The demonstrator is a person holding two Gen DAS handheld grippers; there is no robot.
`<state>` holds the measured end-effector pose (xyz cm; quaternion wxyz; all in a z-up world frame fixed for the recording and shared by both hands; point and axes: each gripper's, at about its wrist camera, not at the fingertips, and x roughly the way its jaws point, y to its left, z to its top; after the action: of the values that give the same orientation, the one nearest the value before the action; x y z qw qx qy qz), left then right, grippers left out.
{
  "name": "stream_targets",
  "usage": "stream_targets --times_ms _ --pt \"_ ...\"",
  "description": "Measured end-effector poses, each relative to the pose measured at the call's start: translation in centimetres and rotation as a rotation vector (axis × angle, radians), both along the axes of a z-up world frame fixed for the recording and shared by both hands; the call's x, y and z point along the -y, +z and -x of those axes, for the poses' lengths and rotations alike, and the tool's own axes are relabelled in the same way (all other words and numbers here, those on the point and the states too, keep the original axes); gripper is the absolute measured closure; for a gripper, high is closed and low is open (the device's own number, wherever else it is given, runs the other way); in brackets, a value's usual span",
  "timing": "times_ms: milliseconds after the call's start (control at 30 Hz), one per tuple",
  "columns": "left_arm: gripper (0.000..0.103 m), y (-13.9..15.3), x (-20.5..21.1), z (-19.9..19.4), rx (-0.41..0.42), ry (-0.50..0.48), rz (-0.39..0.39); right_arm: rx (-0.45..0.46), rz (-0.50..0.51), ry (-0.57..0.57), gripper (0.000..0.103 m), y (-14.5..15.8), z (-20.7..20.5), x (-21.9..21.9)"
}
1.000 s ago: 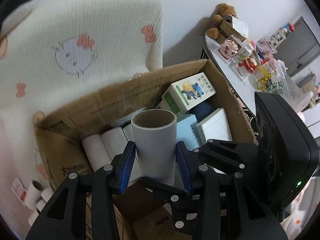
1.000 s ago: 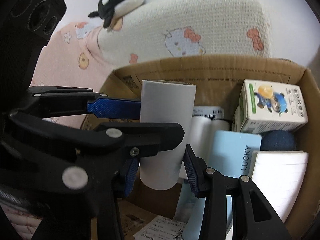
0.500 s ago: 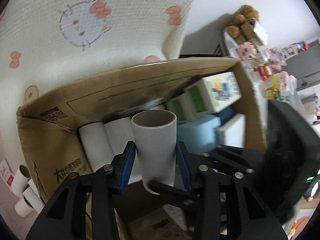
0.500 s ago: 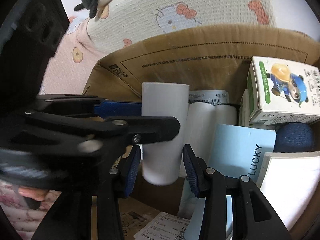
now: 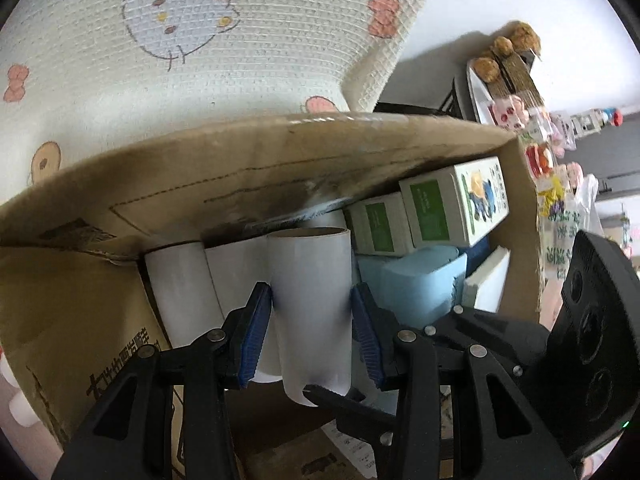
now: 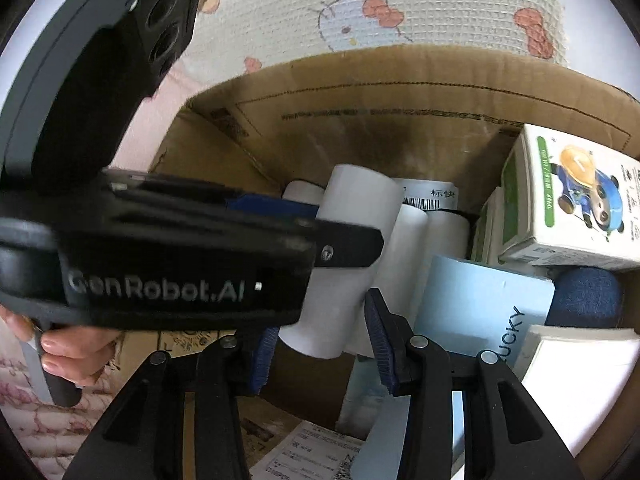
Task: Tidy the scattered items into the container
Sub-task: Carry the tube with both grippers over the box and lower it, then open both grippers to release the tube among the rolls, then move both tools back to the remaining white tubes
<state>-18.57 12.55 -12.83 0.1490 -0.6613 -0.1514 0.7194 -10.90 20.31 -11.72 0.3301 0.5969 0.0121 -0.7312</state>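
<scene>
The left claw (image 5: 312,334) is gripping a white paper roll (image 5: 310,304) by its sides, blue pads pressing on it, and is holding it upright inside the cardboard box (image 5: 256,168) — just in front of two more white rolls (image 5: 180,288) that are leaning against the box's back wall. From the right wrist view the same roll (image 6: 352,248) is standing between the left claw's fingers (image 6: 348,246), with the person's hand (image 6: 76,350) wrapping the handle at the lower left.

The right claw (image 6: 324,346) is hovering just below the roll's bottom end; its jaws are closing, and whether the pads are touching the roll cannot be told.

The box is holding a good deal already: the row of white rolls (image 6: 424,248), a pale blue booklet marked LUCKY (image 6: 480,304), a dark blue bundle (image 6: 588,296), a white pad (image 6: 576,376) and a carton with a cartoon panda (image 6: 576,212) — the carton lying on top of another green-and-white carton (image 5: 378,226). Printed paper (image 6: 312,456) is lying on the box floor. Behind the box a cream knitted blanket with a cat face (image 5: 180,20) is draping down.
</scene>
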Motion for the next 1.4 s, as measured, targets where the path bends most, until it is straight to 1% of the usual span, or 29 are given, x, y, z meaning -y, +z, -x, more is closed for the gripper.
stream_targets --times_ms 100,233,333,467,633,667,700,733,767,800,833,933,1067,1100,1233,1333,1400 --pt "0.057 -0.2 0.5 0.0 0.009 0.022 -0.022 0.010 -0.011 0.003 0.065 -0.2 0.4 0.0" --pt "0.057 0.0 0.7 0.2 -0.006 0.039 -0.046 -0.006 -0.030 0.011 0.065 -0.1 0.4 0.2" --pt "0.055 0.4 0.7 0.1 -0.020 0.044 -0.039 -0.013 -0.029 0.000 0.065 0.0 0.4 0.3" --pt "0.055 1.5 0.8 0.0 -0.065 0.041 -0.001 -0.042 -0.006 -0.043 0.065 0.7 0.5 -0.4" --pt "0.055 2.5 1.0 -0.4 -0.087 0.034 -0.020 -0.075 -0.029 -0.051 0.065 1.6 0.2 -0.5" --pt "0.055 2.8 1.0 -0.5 -0.100 0.035 -0.013 -0.084 -0.035 -0.051 0.065 1.9 0.0 -0.4" --pt "0.057 3.0 1.0 -0.6 -0.113 0.038 0.001 -0.094 -0.039 -0.048 0.065 2.2 -0.2 -0.2" --pt "0.069 3.3 1.0 -0.8 -0.135 0.045 0.022 -0.108 -0.041 -0.045 0.065 2.5 -0.4 -0.1" --pt "0.086 3.6 1.1 -0.9 -0.156 0.053 0.047 -0.119 -0.045 -0.045 0.065 2.8 -0.6 0.0" --pt "0.094 3.9 1.2 -1.1 -0.175 0.064 0.076 -0.136 -0.051 -0.048 0.065 3.1 -0.8 0.2" --pt "0.095 4.0 1.3 -1.2 -0.183 0.065 0.082 -0.154 -0.060 -0.049 0.065 3.4 -1.0 0.3" --pt "0.095 4.4 1.9 -1.5 -0.186 0.073 0.086 -0.186 -0.062 -0.059 0.065 3.9 -1.3 0.6" --pt "0.095 5.4 2.5 -2.2 -0.228 0.068 0.137 -0.182 -0.022 -0.090 0.065 4.5 -1.1 0.3" --pt "0.095 5.7 2.8 -2.4 -0.242 0.075 0.150 -0.182 -0.016 -0.097 0.065 4.7 -0.6 1.3" --pt "0.095 8.0 5.0 -4.3 -0.353 0.105 0.174 -0.226 0.008 -0.135 0.065 5.1 -0.9 2.4" --pt "0.095 10.0 6.8 -5.5 -0.438 0.129 0.207 -0.266 0.044 -0.149 0.065 5.4 0.5 3.7" --pt "0.095 11.2 8.3 -6.3 -0.477 0.151 0.243 -0.287 0.072 -0.158 0.065 7.2 -0.4 4.9"
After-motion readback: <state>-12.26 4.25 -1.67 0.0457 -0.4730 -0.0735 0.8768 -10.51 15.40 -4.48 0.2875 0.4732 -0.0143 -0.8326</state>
